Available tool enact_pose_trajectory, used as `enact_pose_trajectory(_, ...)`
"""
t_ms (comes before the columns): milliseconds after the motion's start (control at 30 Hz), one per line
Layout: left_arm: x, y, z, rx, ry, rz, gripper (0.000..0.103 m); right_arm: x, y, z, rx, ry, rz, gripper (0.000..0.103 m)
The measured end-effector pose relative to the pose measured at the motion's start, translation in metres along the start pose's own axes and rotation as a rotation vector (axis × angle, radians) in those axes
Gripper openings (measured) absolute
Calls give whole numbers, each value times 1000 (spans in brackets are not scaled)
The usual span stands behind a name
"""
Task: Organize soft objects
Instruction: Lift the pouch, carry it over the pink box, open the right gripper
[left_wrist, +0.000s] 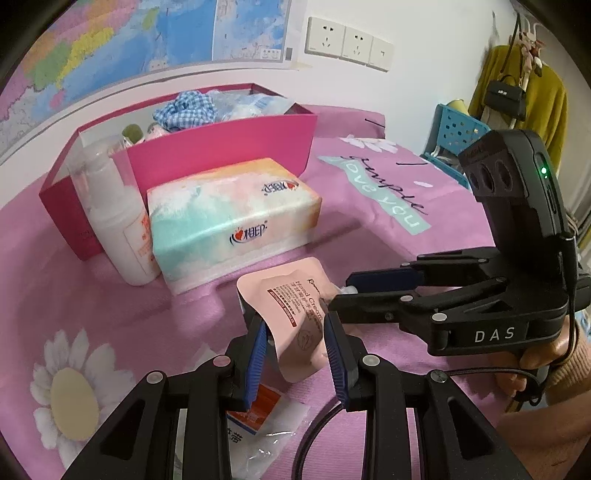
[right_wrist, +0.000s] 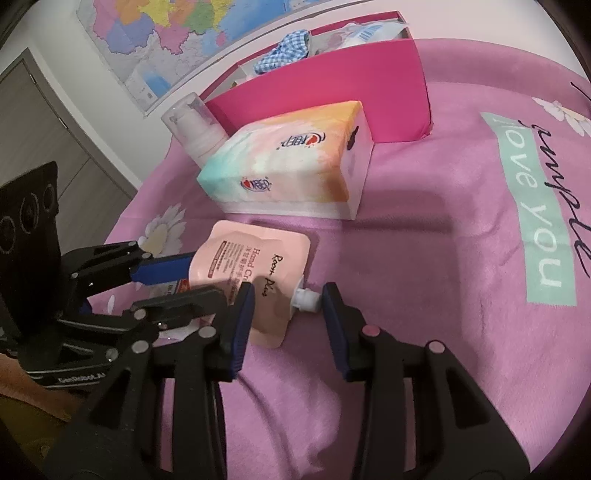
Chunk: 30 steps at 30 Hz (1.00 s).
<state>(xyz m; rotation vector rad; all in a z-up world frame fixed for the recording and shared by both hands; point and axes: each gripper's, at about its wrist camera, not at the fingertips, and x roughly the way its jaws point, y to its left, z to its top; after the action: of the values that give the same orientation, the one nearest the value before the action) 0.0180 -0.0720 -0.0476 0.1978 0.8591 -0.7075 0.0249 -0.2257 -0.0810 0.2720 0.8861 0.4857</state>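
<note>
A pale pink hand cream pouch (left_wrist: 291, 314) (right_wrist: 251, 258) with a white spout (right_wrist: 304, 299) (left_wrist: 347, 290) is held just above the pink bedspread (right_wrist: 424, 258). My left gripper (left_wrist: 295, 356) (right_wrist: 207, 277) is shut on the pouch's body, a blue pad on each face. From the right, my right gripper (right_wrist: 288, 291) (left_wrist: 338, 295) takes the spout corner. The spout's tip meets one pad, and the other pad lies against the pouch's edge. The pouch's lower part is hidden behind the fingers.
A pastel tissue pack (left_wrist: 229, 218) lies just beyond the pouch, with a white pump bottle (left_wrist: 114, 221) at its left. Behind them stands an open pink box (left_wrist: 221, 155) holding a checked cloth (left_wrist: 188, 110). A plastic packet (left_wrist: 258, 413) lies under my left gripper.
</note>
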Motion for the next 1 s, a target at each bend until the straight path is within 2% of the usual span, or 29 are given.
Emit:
enact_pose_trajectory(267, -16, -4, 15, 21, -58, 0, 31, -19, 2, 3, 25, -54, 21, 38)
enact_pose_trajectory(433, -32, 2, 41, 24, -118, 3, 31, -39, 8, 21, 10, -108, 31, 38)
enact_pose_trajectory(567, -38, 9, 70, 37, -161, 44, 31, -55, 12, 49, -5, -169, 45, 38)
enact_pose_trajectory(667, -37, 19, 95, 33, -182, 91, 31, -61, 19, 77, -48, -215, 21, 38)
enact_pose_trajectory(833, -20, 50, 139, -25, -167, 140, 31, -58, 14, 127, -55, -268, 39, 38)
enact_pose_trajectory(1000, -12, 73, 166, -57, -179, 198, 31, -42, 6, 167, -40, -275, 66, 38)
